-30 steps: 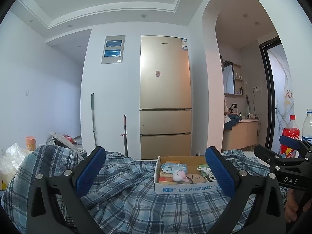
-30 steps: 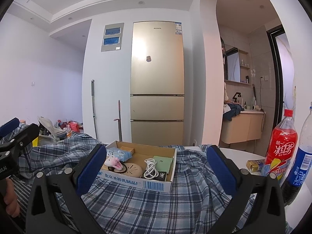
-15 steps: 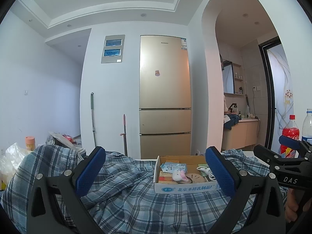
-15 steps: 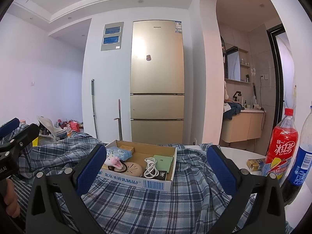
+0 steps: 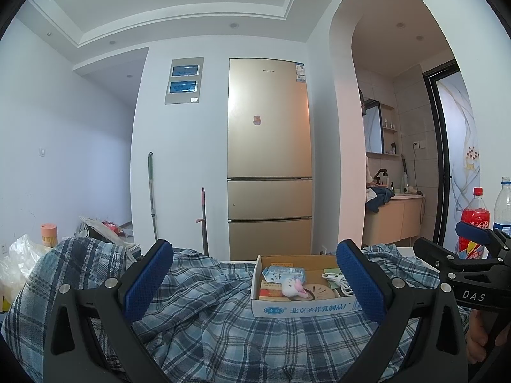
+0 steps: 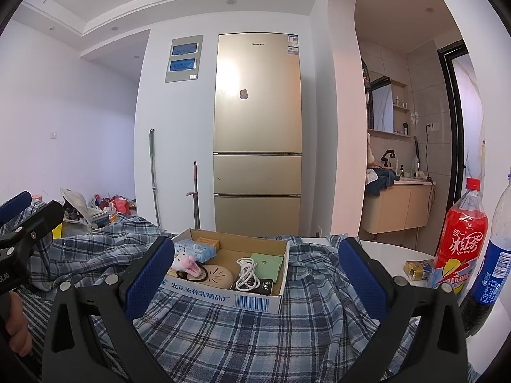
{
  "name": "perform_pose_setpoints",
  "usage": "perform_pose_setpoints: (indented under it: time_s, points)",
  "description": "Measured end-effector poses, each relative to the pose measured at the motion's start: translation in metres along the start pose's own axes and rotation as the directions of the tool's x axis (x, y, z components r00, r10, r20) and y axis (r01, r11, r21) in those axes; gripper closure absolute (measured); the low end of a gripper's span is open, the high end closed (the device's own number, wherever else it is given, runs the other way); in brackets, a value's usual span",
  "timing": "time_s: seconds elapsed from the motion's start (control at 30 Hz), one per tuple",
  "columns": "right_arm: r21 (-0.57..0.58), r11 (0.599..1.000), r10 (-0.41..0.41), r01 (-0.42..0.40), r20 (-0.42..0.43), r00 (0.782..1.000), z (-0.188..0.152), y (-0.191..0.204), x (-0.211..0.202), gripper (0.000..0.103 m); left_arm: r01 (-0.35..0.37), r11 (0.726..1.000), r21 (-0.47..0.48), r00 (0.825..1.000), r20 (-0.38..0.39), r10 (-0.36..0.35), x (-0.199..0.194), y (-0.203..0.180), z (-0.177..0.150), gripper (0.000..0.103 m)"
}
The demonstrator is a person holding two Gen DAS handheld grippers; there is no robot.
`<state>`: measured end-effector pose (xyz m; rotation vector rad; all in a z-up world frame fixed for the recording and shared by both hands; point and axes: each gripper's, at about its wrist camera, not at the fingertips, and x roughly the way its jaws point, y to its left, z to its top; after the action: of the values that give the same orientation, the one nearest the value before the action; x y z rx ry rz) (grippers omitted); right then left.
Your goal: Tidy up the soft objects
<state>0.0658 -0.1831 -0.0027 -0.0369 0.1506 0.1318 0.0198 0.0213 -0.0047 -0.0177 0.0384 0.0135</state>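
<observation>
**Two grippers wide open over a plaid shirt**

Both tools hover side by side above the rumpled blue plaid shirt (image 5: 223,325), which is spread across the table with a shallow cardboard box (image 6: 255,300) sitting on top of it. The left gripper (image 5: 255,284) has its blue-padded fingers (image 5: 147,277) spread far apart, holding nothing — no contact with the cloth is visible. The right gripper (image 6: 252,281) is spread just as wide, also empty, its fingers framing the box. Each tool points level and forward toward the gold fridge (image 6: 257,134). In the left view, the right tool shows at the right edge with part of the person's hand (image 5: 479,335) below it. Inside the box lies a small plush toy (image 6: 185,263) beside a coiled white cable (image 6: 246,273). A red iced-tea bottle (image 6: 463,239) stands on the table to the right, off the shirt.
</observation>
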Motion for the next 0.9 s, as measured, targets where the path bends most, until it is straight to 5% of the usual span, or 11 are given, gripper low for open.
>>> perform_pose_setpoints:
  time_s: [0.9]
  points:
    - [-0.007, 1.0, 0.0, -0.001, -0.014, 1.0, -0.0023, -0.0019, 0.0021, 0.001, 0.0, 1.0, -0.004, 1.0, -0.006, 0.0, 0.0005, 0.002, -0.0005, 0.0]
